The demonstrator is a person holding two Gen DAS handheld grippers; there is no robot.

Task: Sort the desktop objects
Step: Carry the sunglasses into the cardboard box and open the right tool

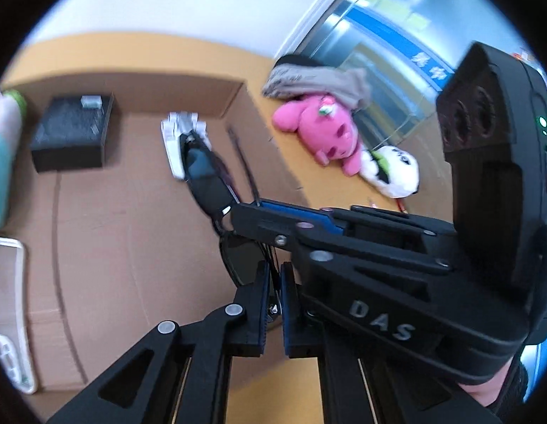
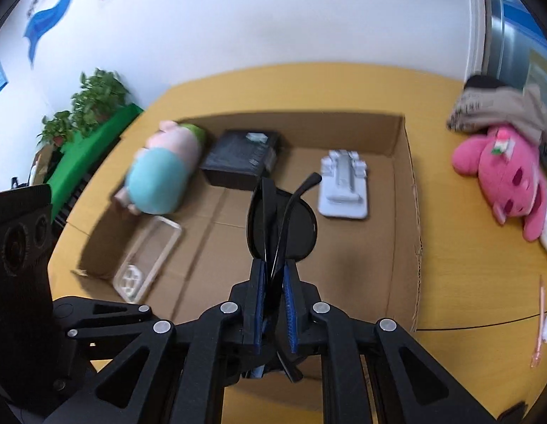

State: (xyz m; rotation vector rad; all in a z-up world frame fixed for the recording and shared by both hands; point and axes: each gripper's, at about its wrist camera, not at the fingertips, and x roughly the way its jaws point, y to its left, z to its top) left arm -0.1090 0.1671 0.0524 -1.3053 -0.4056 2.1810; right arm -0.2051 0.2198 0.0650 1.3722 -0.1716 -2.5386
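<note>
Right wrist view: sunglasses clamped, hanging over the box

Right tool is clamped on the black sunglasses. I see the blue pads pinching the frame near one lens, with one temple arm sticking up and curving away. The glasses sit above the floor of the cardboard box, not touching it as far as I can tell.

Left wrist view: left tool has its pads nearly together, with something thin and dark running through the narrow gap. I can't tell if it grips it. The right tool crosses in from the right here, carrying the sunglasses over the box.

In the box:
- black case at the back, middle
- plush in pink, teal and green at the back left, just beside the case
- clear phone case front left, lying flat
- white flat gadget back right, well apart from the phone case

On the yellow counter, outside the box to the right: pink plush with a grey cloth touching its head. A white-and-black panda plush lies against the pink one. A pink pen lies near the counter's right edge.

Both views are motion-blurred.
</note>
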